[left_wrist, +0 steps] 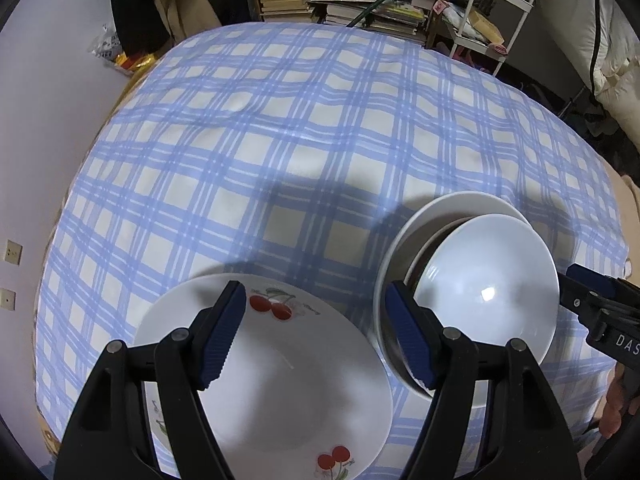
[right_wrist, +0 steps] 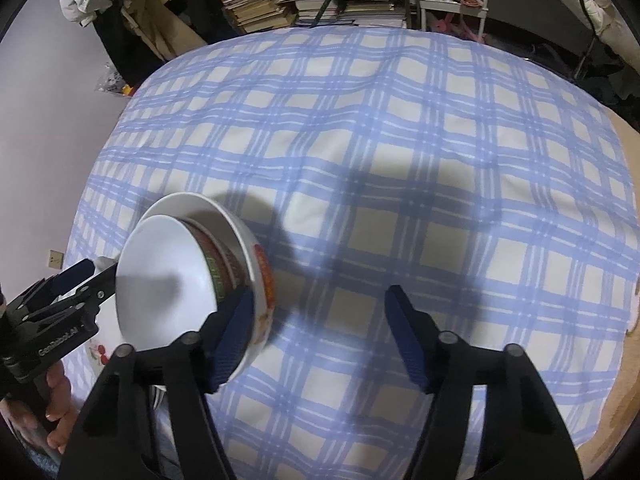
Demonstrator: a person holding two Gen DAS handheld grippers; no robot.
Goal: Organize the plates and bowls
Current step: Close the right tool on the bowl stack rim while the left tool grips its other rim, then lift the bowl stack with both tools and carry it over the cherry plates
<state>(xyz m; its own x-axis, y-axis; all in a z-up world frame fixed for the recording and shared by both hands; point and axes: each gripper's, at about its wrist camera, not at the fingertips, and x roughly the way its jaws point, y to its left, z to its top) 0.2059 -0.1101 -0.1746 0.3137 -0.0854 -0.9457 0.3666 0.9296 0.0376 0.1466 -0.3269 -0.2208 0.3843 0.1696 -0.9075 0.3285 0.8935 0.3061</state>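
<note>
A white plate with cherry prints lies on the blue checked tablecloth at the near edge. My left gripper hovers open above it, nothing between the pads. To its right stand nested bowls: a white outer bowl and an inner bowl lying tilted in it. In the right wrist view the inner bowl shows a red and green outside, the outer bowl an orange pattern. My right gripper is open, its left pad close beside the outer bowl, only cloth between the fingers.
Stacked books on a shelf and a white cart stand beyond the table's far edge. A pale wall runs along the left. A hand holds the left gripper's handle. The cloth stretches across the table's middle and far side.
</note>
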